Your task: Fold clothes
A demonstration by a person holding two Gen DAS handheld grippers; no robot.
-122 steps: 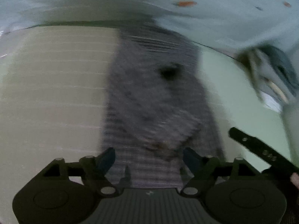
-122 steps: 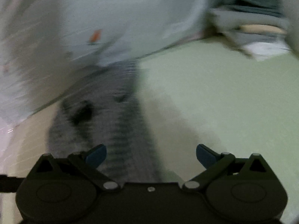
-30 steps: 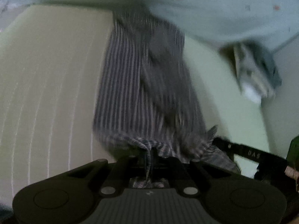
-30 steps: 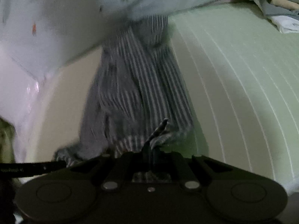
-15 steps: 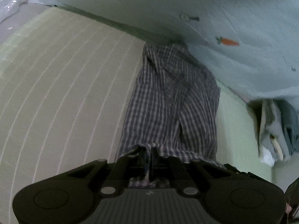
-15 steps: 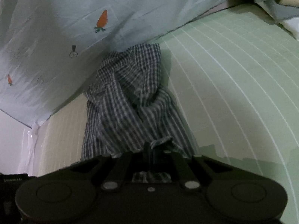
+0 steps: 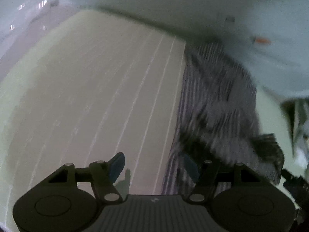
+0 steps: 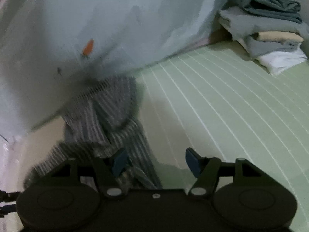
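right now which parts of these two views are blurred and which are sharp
Left wrist view: the checked garment is smeared by motion blur and the carrot-print sheet is soft, while the striped mattress lines streak slightly. Right wrist view: the garment and sheet are blurred too, but the folded stack and mattress stripes read sharp. Both are dim, with fisheye bending.

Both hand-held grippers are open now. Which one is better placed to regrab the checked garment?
Probably right. The right hand-held gripper has the checked garment bunched at its left fingertip; the left hand-held gripper mostly faces bare mattress.
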